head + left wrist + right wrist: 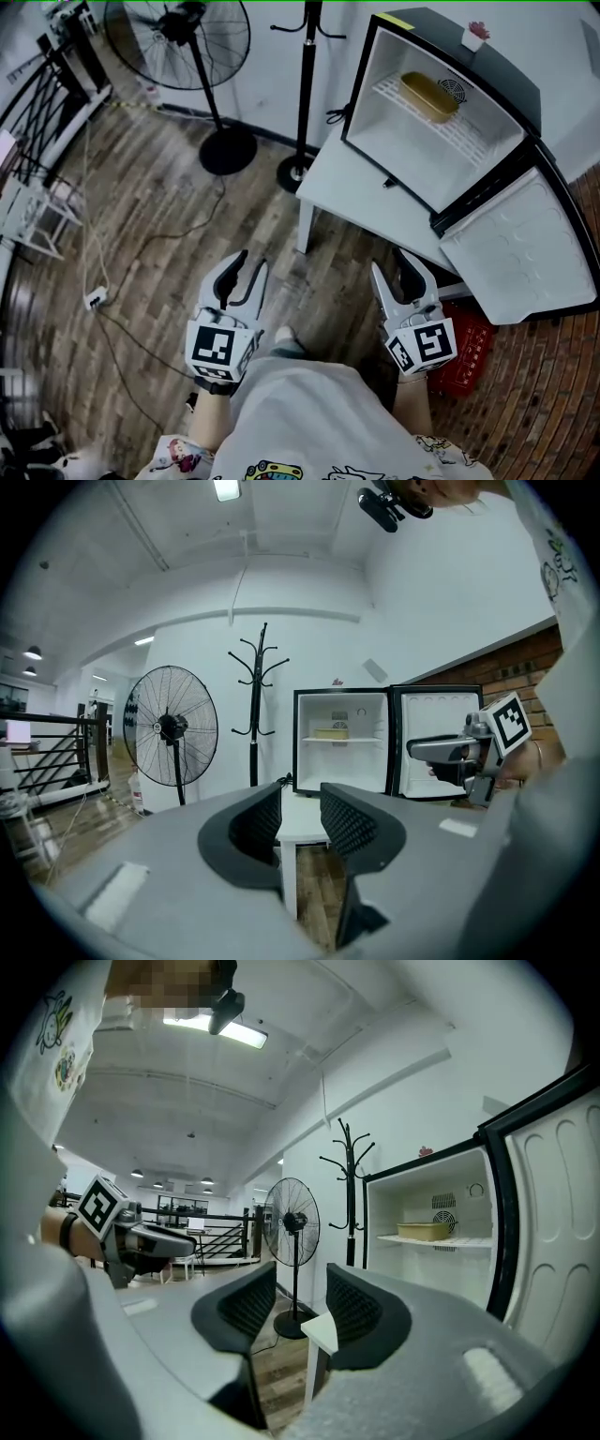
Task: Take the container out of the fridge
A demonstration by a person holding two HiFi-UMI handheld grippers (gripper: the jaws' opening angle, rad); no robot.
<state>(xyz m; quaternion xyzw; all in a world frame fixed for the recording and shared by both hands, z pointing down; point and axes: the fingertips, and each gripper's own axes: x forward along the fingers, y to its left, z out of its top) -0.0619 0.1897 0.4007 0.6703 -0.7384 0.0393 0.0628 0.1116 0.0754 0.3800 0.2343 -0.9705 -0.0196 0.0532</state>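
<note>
A small black fridge (487,122) stands on a white table (342,178) with its door (520,248) swung wide open. A flat yellow container (429,97) lies on the wire shelf inside; it also shows as the container (331,733) in the left gripper view and the container (424,1231) in the right gripper view. My left gripper (249,265) and right gripper (391,262) hover over the wooden floor, well short of the table. Both are open with nothing between the jaws. The left gripper (300,817) and right gripper (300,1305) point toward the fridge.
A standing fan (183,28) and a black coat stand (305,84) are left of the table. A red basket (469,352) sits on the floor under the fridge door. A cable with a power strip (97,298) runs across the floor at left. A small pot (475,36) tops the fridge.
</note>
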